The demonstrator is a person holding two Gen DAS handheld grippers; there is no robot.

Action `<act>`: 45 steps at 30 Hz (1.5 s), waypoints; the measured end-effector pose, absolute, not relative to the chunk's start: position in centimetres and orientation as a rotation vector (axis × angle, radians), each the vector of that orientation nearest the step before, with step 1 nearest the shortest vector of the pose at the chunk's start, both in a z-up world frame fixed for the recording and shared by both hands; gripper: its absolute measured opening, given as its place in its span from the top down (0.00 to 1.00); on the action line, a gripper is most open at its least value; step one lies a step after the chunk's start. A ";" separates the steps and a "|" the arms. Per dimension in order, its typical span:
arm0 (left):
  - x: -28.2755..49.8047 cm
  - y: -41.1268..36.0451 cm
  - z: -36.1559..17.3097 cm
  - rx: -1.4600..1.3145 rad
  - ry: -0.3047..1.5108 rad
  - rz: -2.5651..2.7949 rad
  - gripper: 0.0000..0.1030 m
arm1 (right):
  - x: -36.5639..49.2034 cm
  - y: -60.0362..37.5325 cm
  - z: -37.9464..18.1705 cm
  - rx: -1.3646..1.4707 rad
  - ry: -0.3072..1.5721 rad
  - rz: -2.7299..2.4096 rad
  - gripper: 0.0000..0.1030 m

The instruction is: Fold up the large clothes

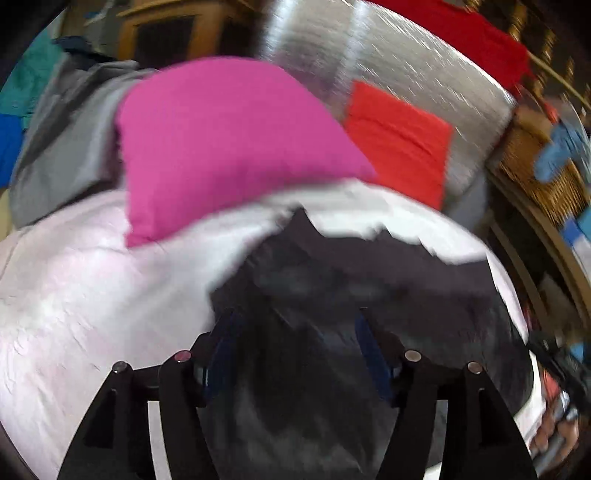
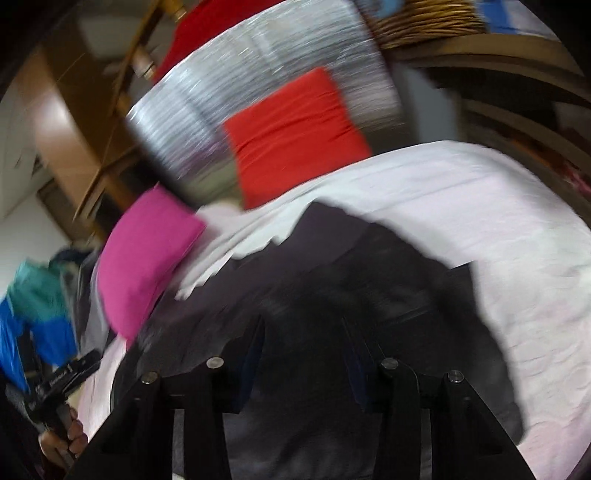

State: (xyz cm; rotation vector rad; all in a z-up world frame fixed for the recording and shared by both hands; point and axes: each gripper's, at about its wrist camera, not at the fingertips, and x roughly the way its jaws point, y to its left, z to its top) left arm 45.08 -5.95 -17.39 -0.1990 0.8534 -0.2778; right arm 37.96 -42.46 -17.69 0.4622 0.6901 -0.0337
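Two blurred fisheye views look down on a bed covered by a wide, pale pinkish-white sheet [image 1: 74, 295], finely crinkled and rounded by the lens. On it, nearest both cameras, lies the dark garment [image 1: 369, 280], a large charcoal-black spread of soft cloth with a jagged far edge where the white sheet shows past it; it fills the near middle of the bed and runs under both grippers. Beyond it a silvery, streaked headboard [image 1: 406, 62] rises at the far end, shiny like quilted foil. A plump magenta pillow [image 1: 221, 140] sits at the far left of the sheet, with a smaller, flatter orange-red pillow [image 1: 399, 140] to its right against the headboard. A grey garment [image 1: 62, 147] lies heaped at the far left, and a woven wicker basket [image 2: 424, 22] stands at the far right. The left gripper [image 1: 295, 354] points steeply down over the dark cloth, its blue-padded fingers well apart with nothing visibly pinched between them. The right gripper [image 2: 303, 354] tilts down likewise, its fingers standing closer together, also apart from the cloth as far as the blur allows. In the right wrist view a hand [image 2: 62, 439] wraps the left tool's handle at the near left
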 end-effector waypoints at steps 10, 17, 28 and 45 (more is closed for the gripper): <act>46.3 -9.9 -23.0 -0.001 0.969 -0.244 0.29 | 40.0 -39.8 -23.0 0.396 0.907 -0.033 0.57; 46.6 -5.6 -18.8 -0.144 0.873 -0.215 0.29 | 39.2 -49.3 -18.1 0.528 0.708 -0.162 0.26; 49.9 -1.4 -24.0 -0.273 1.077 -0.042 0.27 | 49.6 -52.6 -22.6 0.401 0.997 -0.197 0.41; 48.8 -3.5 -22.2 -0.197 0.986 -0.077 0.27 | 40.0 -56.8 -19.7 0.678 0.726 -0.302 0.32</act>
